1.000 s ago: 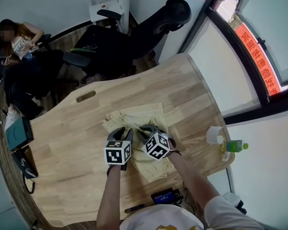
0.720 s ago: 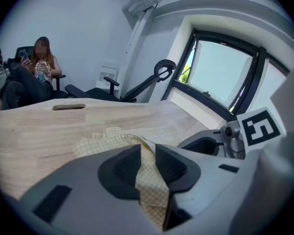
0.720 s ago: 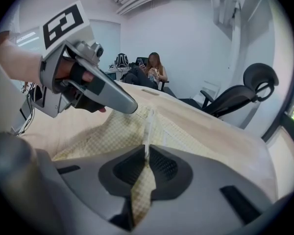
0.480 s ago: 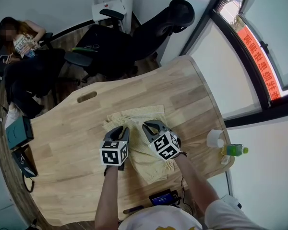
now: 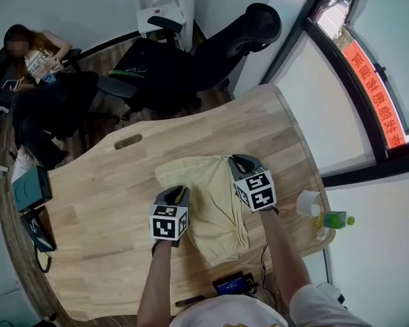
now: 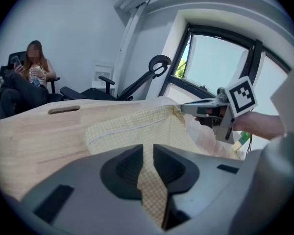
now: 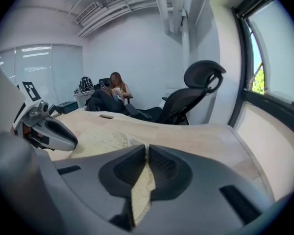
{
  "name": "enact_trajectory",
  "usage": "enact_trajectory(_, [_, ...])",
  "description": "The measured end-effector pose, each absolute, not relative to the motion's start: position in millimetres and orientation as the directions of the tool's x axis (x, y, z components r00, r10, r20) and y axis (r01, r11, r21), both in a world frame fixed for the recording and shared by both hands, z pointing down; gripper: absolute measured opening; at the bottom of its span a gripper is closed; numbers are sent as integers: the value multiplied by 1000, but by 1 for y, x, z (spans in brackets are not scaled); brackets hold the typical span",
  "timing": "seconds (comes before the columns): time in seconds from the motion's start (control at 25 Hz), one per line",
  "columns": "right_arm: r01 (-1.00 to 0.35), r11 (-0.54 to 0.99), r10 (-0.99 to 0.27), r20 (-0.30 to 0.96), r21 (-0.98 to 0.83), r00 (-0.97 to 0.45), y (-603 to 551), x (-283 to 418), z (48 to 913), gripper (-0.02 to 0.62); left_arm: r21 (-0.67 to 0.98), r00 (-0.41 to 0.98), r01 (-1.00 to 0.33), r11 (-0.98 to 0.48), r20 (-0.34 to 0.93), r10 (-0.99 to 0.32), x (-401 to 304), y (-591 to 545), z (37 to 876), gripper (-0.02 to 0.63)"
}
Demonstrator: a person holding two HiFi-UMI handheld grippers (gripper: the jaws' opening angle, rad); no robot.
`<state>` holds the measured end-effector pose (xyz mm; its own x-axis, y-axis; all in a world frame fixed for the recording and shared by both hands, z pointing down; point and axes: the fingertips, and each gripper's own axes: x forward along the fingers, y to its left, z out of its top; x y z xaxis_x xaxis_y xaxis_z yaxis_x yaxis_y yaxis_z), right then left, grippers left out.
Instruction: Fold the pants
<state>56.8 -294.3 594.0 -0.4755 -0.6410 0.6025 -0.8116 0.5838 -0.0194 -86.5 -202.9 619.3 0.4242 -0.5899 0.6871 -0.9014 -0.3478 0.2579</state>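
Observation:
The pale yellow pants [image 5: 208, 206] lie partly folded on the wooden table [image 5: 109, 182]. My left gripper [image 5: 180, 193] rests at their left edge; its jaws are closing, with a strip of the fabric [image 6: 152, 190] between them. My right gripper [image 5: 239, 162] holds the far right corner, lifted slightly off the table, its jaws shut on a fold of cloth [image 7: 142, 190]. In the left gripper view the right gripper [image 6: 186, 108] pinches the raised corner of the pants [image 6: 132, 129]. The right gripper view shows the left gripper [image 7: 71, 141] low at the left.
A black office chair [image 5: 232, 39] stands beyond the table's far edge, and a person [image 5: 34, 60] sits at the far left. A white cup [image 5: 307, 201] and green bottle [image 5: 335, 219] stand at the right edge. A teal box [image 5: 31, 188] and a small device [image 5: 230, 283] sit near other edges.
My right gripper has moved right and away from me, rising with the pants' corner, and the cloth is stretched wider. The left gripper has stayed put and its jaws have narrowed.

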Motion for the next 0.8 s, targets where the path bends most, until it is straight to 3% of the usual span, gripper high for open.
enact_trajectory(0.32, [-858,509,-602,684,-69,-412,-311,76,641,48,264,398,-914,-308,728,-558,-92,-193,635,69])
enact_trajectory(0.8, [-875,468,-659,609,-127,-441,-291,88,612,67,277,365,-931,-237,710,-602,-101,-190,631,69])
